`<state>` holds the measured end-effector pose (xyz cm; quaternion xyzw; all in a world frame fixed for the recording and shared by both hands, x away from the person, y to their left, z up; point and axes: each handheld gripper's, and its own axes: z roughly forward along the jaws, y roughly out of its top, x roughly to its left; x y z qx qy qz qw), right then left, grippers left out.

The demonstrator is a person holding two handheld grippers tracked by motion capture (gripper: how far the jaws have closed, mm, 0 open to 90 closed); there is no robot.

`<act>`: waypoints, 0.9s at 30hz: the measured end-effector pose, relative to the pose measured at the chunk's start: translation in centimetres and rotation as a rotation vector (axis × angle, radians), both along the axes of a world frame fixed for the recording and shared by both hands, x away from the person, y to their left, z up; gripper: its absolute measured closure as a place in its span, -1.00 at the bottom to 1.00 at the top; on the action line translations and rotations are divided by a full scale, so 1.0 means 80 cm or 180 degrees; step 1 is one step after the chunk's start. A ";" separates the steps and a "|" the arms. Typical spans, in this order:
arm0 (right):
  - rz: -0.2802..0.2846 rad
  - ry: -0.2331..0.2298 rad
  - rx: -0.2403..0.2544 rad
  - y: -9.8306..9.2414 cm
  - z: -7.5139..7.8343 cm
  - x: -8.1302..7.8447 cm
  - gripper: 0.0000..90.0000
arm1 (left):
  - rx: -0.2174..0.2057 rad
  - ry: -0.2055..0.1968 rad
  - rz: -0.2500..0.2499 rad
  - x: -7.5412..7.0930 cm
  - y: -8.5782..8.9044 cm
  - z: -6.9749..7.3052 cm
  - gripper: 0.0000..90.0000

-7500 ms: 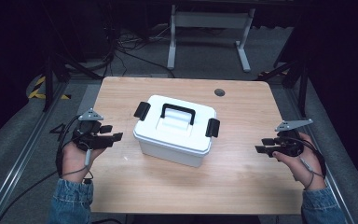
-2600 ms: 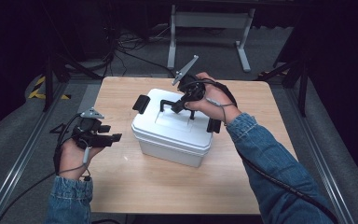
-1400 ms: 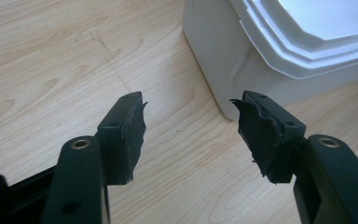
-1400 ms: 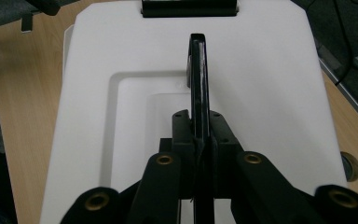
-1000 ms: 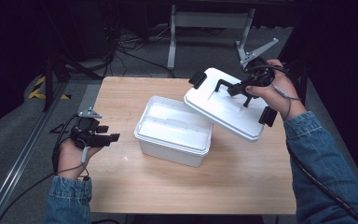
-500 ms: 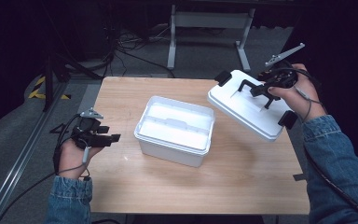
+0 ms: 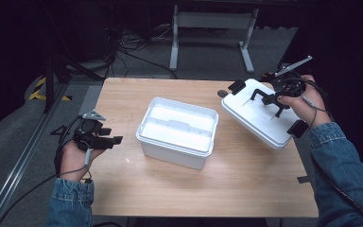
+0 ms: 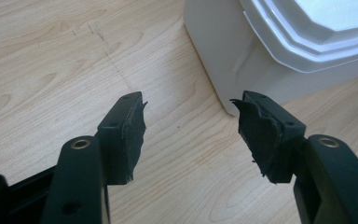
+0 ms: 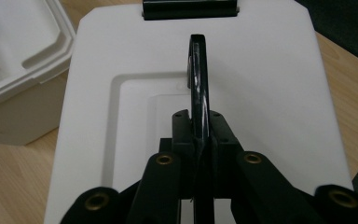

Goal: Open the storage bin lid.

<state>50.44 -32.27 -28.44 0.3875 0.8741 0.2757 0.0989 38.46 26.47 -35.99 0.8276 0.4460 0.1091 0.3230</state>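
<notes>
The right gripper, at the right of the high view, is clamped on the black handle of the white lid. Gripping by the handle keeps the lid's weight hanging below the jaws, so it tilts, its lower edge close to the table (contact cannot be confirmed). The lid is held off to the right, well apart from the open white box at frame centre, which leaves the box mouth unobstructed. The left gripper, at the left of the frame, rests with jaws apart and nothing between them, near the box's side wall in the left gripper view, presumably kept ready to steady it.
</notes>
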 end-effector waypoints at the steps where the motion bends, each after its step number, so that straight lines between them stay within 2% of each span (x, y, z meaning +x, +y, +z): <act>1: -0.0014 0.0014 -0.0018 -0.001 -0.006 0.001 0.87 | -0.0002 0.0002 0.0001 0.000 0.000 0.000 -0.08; 5: -0.0044 0.0052 -0.0041 -0.004 -0.018 0.004 0.87 | 0.0003 0.0008 -0.0001 0.000 0.000 0.000 -0.08; 6: -0.0075 0.0083 -0.0040 -0.006 -0.029 0.007 0.87 | 0.0004 0.0006 -0.0003 0.000 0.000 0.000 -0.08; 9: -0.0092 0.0108 -0.0032 -0.008 -0.039 0.009 0.87 | -0.0009 0.0026 0.0007 0.000 0.000 -0.001 -0.08; 10: -0.0103 0.0143 -0.0012 -0.009 -0.051 0.011 0.87 | 0.0000 0.0030 -0.0004 0.001 0.000 -0.002 -0.08; 12: -0.0108 0.0155 -0.0006 -0.009 -0.055 0.012 0.87 | 0.0002 0.0037 -0.0011 0.001 0.000 -0.002 -0.08; 13: -0.0120 0.0201 0.0007 -0.010 -0.067 0.014 0.87 | 0.0002 0.0041 -0.0011 0.001 0.000 -0.002 -0.08; 14: -0.0120 0.0201 0.0007 -0.010 -0.067 0.014 0.87 | 0.0002 0.0041 -0.0011 0.001 0.000 -0.002 -0.08; 15: -0.0120 0.0234 0.0009 -0.009 -0.078 0.015 0.87 | 0.0002 0.0042 -0.0011 0.001 0.000 -0.002 -0.08; 17: -0.0128 0.0260 0.0013 -0.009 -0.087 0.016 0.87 | 0.0007 0.0048 -0.0012 0.001 0.000 -0.002 -0.08; 27: -0.0147 0.0239 0.0082 -0.009 -0.115 0.018 0.87 | -0.0001 0.0063 -0.0006 0.002 -0.001 -0.004 -0.08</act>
